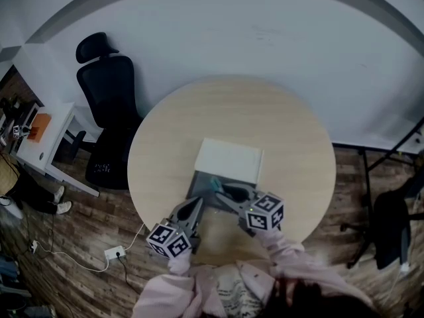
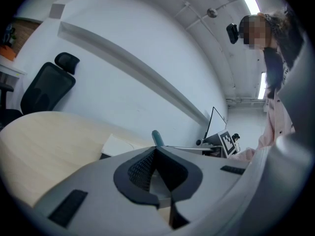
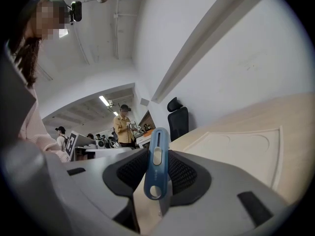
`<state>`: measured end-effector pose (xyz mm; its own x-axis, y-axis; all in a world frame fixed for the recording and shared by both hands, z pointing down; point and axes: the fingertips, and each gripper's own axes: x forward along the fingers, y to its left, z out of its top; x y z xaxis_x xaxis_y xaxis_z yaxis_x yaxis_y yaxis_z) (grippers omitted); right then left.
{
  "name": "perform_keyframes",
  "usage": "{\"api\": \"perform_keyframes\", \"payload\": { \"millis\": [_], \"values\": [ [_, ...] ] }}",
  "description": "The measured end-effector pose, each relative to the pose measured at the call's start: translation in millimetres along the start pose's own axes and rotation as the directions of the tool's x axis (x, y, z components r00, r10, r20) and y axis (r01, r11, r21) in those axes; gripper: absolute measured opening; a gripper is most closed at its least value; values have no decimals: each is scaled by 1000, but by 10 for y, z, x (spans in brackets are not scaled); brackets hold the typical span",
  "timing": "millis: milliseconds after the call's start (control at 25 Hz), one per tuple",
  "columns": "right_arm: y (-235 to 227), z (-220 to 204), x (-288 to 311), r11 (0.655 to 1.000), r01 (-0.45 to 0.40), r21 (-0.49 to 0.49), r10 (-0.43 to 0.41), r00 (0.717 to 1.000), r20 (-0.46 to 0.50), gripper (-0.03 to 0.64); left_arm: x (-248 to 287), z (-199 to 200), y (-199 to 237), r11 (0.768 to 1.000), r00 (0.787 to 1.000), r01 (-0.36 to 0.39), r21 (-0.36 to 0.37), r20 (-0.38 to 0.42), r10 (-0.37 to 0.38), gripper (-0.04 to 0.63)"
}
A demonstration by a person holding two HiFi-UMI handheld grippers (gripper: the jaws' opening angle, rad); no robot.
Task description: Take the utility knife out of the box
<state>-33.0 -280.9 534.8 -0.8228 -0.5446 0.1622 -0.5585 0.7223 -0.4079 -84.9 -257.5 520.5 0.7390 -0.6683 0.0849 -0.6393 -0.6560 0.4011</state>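
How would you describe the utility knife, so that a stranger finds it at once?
On the round wooden table stands a box with a white lid. At the box, the right gripper clamps the utility knife, the only blue thing there: a slim handle with a pale slider and a round hole.

Head view steeply down on table [image 1: 291, 144], gripper views low and level, all sharing tabletop

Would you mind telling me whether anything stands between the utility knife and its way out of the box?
Nothing visible does. The right claw is shut on the utility knife at the open box, whose white lid lies on the far side. The left claw is shut, to one side of the knife.
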Motion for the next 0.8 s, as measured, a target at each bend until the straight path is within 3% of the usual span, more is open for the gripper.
{"api": "perform_keyframes", "payload": {
  "millis": [200,480,800],
  "values": [
    [14,73,-55,1000,-5,8,5,999,38,132,-7,38,-35,1000,1000,6,1,11,-6,-2],
    [79,143,-103,997,-7,-78,10,999,47,127,-23,73,-64,1000,1000,14,23,26,-15,-2],
    [95,163,-137,995,-20,-102,25,999,46,127,1,93,-100,999,999,18,32,30,-19,-2]
  ]
}}
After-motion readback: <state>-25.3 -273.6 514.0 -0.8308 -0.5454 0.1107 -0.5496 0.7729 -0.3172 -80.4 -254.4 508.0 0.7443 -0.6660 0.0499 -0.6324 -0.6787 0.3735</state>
